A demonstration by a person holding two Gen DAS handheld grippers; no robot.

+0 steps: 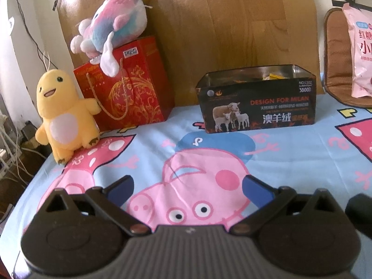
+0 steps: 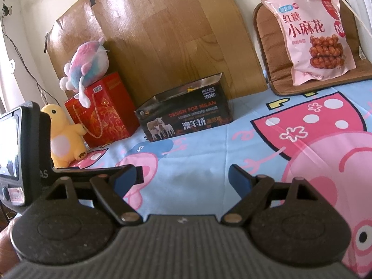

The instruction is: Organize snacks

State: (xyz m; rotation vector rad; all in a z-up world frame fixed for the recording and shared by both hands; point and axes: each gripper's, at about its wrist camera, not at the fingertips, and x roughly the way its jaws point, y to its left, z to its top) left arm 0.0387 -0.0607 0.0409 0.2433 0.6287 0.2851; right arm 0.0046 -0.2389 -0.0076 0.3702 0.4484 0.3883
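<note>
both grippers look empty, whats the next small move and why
Probably carry the right gripper, open and empty, toward the pink snack bag leaning on the brown cushion. It is the only loose snack visible, and the open black tin already holds a few packets.

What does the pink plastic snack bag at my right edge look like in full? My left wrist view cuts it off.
Observer: The pink plastic snack bag pictures brown twisted dough sticks and leans upright against the brown padded cushion.
Operator: Is the right gripper holding anything?
Observer: No. The right gripper is open and empty, over the cartoon-print bedsheet.
</note>
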